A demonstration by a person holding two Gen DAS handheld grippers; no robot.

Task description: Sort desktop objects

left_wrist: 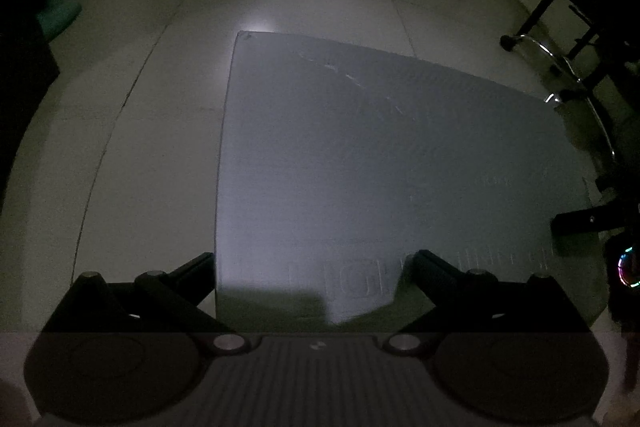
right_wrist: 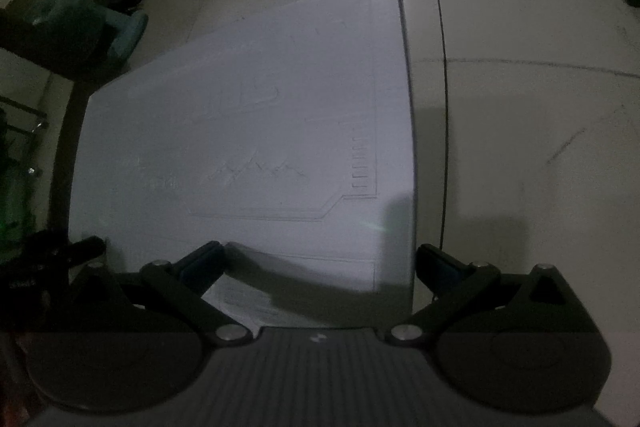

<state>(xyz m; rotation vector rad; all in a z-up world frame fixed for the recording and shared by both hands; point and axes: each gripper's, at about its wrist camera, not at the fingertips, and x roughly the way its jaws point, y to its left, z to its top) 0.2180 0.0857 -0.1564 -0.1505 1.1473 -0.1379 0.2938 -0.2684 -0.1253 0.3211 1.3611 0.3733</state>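
I am holding the left gripper [left_wrist: 312, 267] and right gripper [right_wrist: 318, 259] spread apart over a pale grey embossed flat board [left_wrist: 380, 167]; a teal plastic object [right_wrist: 80, 23] is lying near its far left edge on the tiled floor [right_wrist: 540, 27].

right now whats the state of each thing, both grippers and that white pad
left gripper: open, jaws wide apart, holding nothing
right gripper: open, jaws wide apart, holding nothing
white pad: lying flat, bare, nothing on it that shows
teal object: beside the pad, too dark to tell more
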